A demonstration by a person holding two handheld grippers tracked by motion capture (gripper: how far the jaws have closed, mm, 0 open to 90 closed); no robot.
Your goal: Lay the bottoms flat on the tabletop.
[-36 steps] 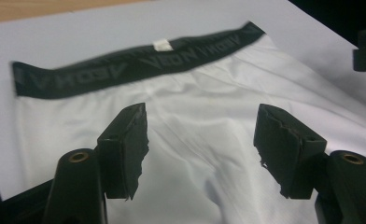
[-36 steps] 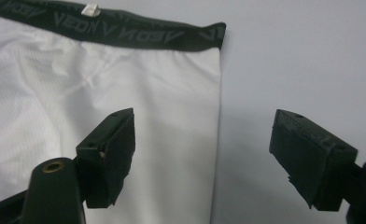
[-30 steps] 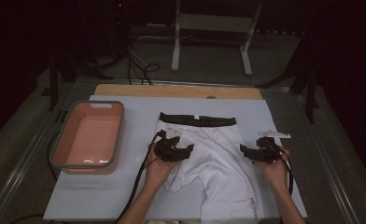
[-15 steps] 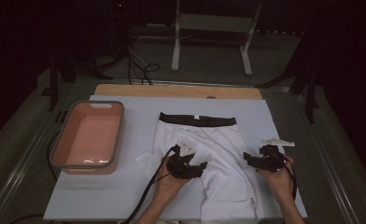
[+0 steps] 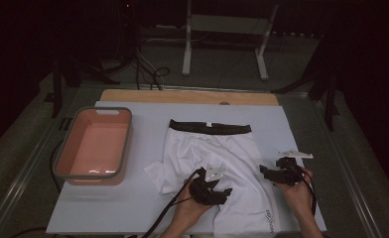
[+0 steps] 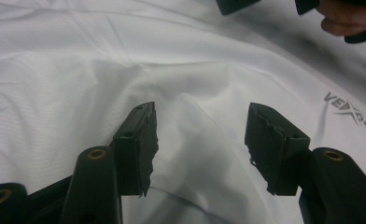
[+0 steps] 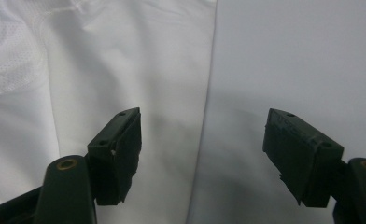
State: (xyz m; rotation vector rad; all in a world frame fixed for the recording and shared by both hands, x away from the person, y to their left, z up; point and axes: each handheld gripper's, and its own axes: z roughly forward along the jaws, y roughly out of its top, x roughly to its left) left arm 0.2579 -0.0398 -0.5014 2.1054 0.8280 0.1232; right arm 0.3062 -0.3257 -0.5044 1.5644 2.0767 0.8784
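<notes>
White shorts (image 5: pixel 217 163) lie flat on the pale mat, mid-table, black waistband (image 5: pixel 210 127) toward the far edge. One leg runs to the near edge; the other is bunched and partly folded toward the left.

Step in hand, by my reading: folding or smoothing the garment, with the grip not yet taken.

- Left gripper (image 5: pixel 210 191): over the middle of the shorts near the crotch. In the left gripper view (image 6: pixel 200 140) its jaws stand apart with cloth lying between them, pads not pressing it. They have just been closing toward that cloth.
- Right gripper (image 5: pixel 277 173): at the right side edge of the shorts. In the right gripper view (image 7: pixel 202 154) the jaws stand wide apart, straddling the cloth's edge, one over fabric, one over bare mat. They too have just been closing a little; nothing pinched.

Next move, as I judge it: lower both sets of jaws until a fold of fabric sits between the pads, then close fully. The right needs to slide under the edge to catch it.

Pink tub (image 5: pixel 94 146) sits at the left, well apart from the shorts.

Writing: grey logo on the leg near the hem (image 6: pixel 351 114), reads roughly "VEXDOOR"; the last letters run out of view. The same mark shows near the hem in the high view, too small to read.
</notes>
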